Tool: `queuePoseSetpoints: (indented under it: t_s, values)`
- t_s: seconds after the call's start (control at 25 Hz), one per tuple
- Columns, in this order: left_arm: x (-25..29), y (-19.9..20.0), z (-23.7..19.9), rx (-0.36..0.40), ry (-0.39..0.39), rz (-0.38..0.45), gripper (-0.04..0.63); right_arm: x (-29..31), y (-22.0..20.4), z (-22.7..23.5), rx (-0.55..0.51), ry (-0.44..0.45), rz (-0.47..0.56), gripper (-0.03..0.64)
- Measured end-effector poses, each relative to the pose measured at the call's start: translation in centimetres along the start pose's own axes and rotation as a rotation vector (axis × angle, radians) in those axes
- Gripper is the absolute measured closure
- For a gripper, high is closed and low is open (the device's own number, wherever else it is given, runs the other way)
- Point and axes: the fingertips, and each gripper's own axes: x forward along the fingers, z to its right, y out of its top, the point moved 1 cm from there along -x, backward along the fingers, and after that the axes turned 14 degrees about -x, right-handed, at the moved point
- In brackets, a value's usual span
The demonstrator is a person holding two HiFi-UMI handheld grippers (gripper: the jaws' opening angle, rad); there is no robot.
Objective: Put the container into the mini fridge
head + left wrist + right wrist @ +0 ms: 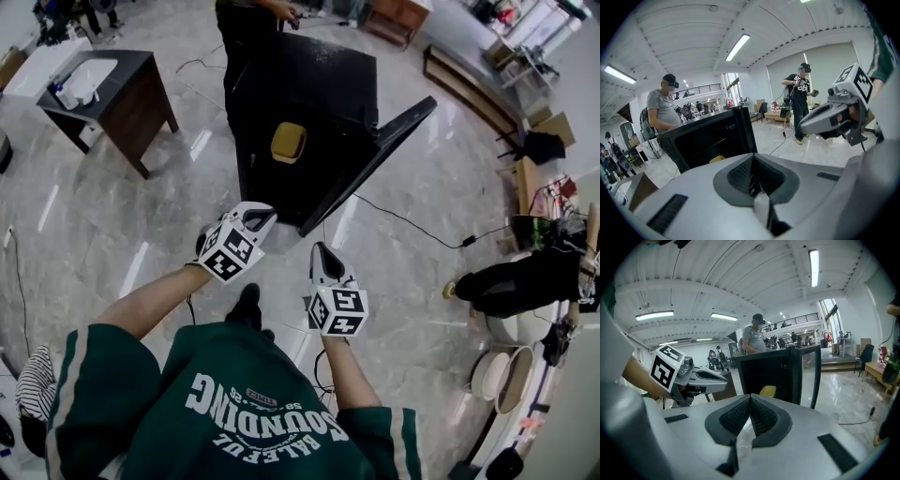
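Jaws together, empty; container [288, 142] lies well ahead inside mini fridge [309, 80].

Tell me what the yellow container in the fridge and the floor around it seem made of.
The yellow container looks like plastic with a matte finish: even opaque colour, soft rounded rim. The floor looks like polished stone or marble-look tile: grey veining and sharp reflections of the ceiling lights.

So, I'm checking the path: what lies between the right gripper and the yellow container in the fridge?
In the head view, only bare floor separates the right gripper from the open fridge, where the container sits.
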Motion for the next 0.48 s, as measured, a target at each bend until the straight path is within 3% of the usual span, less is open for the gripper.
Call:
queuePoseSetpoints:
  t_s: [0.48]
  values:
    - [0.7, 0.4, -1.8, -0.022, 0.004, 0.007, 0.581, 0.4, 0.6, 0.5, 0.008, 0.001, 0.004, 0.583]
